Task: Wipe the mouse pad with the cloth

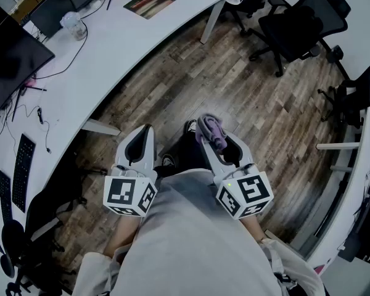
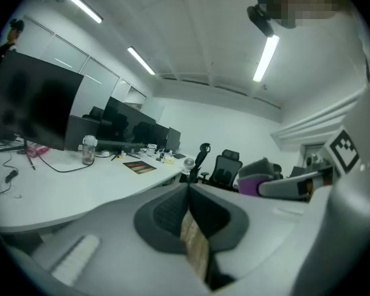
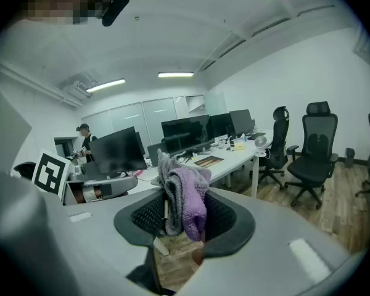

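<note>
Head view: left gripper [image 1: 142,137] and right gripper [image 1: 219,145] are over the wood floor [image 1: 265,110], well apart from the white desk [image 1: 129,39]. The mouse pad [image 1: 149,2] lies flat on the desk.

Left gripper view: jaws pressed together, nothing between them. Desk ahead.

Right gripper view: jaws clamped on a bunched purple-grey cloth [image 3: 186,199]. It is off the desk and apart from the mouse pad.

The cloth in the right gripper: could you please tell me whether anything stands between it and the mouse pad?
Nothing visible does. The cloth, shut in the jaws of the right gripper, hangs over open wooden floor, and the mouse pad lies uncovered near the white desk edge.
</note>
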Demonstrator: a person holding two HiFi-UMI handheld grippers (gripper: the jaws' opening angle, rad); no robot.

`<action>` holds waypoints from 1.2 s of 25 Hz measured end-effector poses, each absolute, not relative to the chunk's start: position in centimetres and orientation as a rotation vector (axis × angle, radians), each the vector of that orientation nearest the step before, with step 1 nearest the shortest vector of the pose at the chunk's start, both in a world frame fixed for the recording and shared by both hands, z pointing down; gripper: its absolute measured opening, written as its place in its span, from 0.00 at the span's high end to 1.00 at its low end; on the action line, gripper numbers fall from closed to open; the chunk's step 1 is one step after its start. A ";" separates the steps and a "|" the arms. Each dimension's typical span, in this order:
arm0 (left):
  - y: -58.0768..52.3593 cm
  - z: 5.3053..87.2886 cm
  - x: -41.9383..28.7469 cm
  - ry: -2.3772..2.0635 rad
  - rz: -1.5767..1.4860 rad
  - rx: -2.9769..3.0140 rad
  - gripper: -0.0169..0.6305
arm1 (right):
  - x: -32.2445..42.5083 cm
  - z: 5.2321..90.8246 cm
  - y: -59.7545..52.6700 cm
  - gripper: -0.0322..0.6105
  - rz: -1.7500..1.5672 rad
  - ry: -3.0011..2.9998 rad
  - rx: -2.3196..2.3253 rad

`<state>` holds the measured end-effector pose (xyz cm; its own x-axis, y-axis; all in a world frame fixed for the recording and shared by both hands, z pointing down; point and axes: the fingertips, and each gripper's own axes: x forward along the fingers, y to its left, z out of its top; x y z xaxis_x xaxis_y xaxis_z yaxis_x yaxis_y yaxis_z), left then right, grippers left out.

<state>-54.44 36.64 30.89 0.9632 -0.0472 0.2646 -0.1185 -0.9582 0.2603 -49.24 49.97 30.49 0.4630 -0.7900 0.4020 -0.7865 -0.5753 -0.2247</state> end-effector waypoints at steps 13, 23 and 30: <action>34.3 32.7 -43.2 -0.174 0.398 2.816 0.97 | -36.3 32.3 48.4 0.70 -0.755 1.374 -2.626; 33.1 33.1 -30.3 -0.217 0.477 2.870 0.97 | -22.6 34.2 47.9 0.69 -0.844 1.353 -2.561; 32.3 31.8 -21.2 -0.267 0.435 2.829 0.97 | -13.0 34.5 47.4 0.70 -0.868 1.354 -2.517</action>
<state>-21.22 32.28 31.78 0.9380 -0.1396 0.3173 -0.2194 -0.9477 0.2318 -13.02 47.42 34.53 0.4234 -0.8042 0.4172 -0.7147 -0.5795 -0.3917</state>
